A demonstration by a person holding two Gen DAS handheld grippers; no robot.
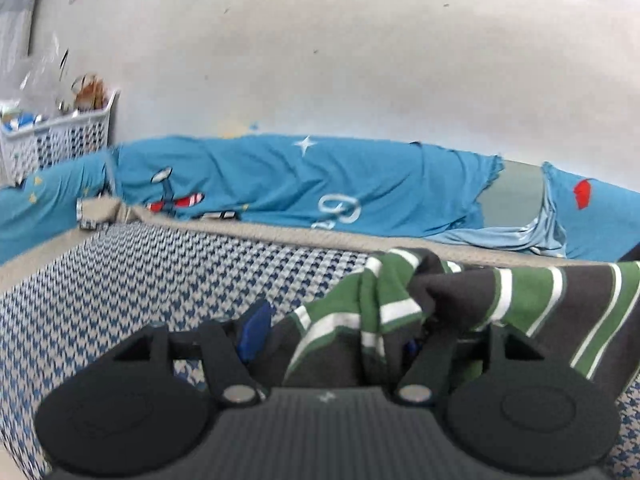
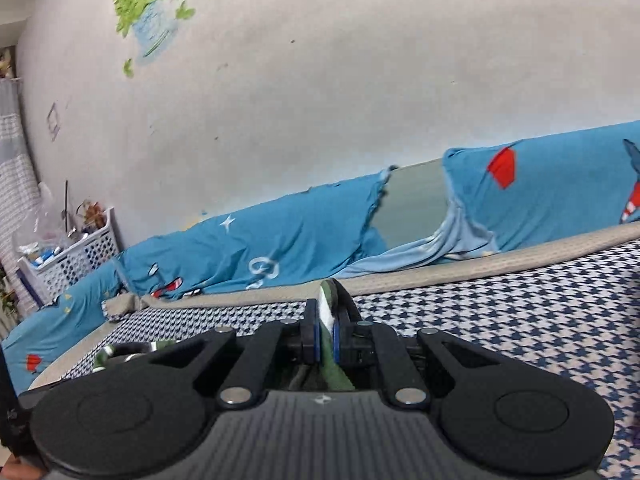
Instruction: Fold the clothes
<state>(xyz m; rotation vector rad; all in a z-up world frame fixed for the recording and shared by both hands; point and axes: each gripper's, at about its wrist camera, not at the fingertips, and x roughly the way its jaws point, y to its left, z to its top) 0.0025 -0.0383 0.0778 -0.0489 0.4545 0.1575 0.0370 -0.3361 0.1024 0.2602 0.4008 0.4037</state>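
Note:
A striped garment (image 1: 520, 292) in green, dark grey and white hangs bunched above the houndstooth bed cover (image 1: 120, 280). In the left wrist view my left gripper (image 1: 340, 330) has its jaws wide apart. The blue left pad (image 1: 256, 332) is bare, and the cloth lies between the fingers and drapes over the right one, hiding it. In the right wrist view my right gripper (image 2: 327, 336) is shut on a thin fold of the same striped garment (image 2: 326, 308), whose white and green edge sticks up between the blue pads. More of the garment shows low on the left.
Blue printed sheets (image 1: 320, 184) (image 2: 280, 248) are heaped along the back wall behind a beige border (image 1: 320, 240). A white perforated basket (image 1: 60, 136) (image 2: 80, 256) full of items stands at the far left. The bed cover (image 2: 520, 320) stretches right.

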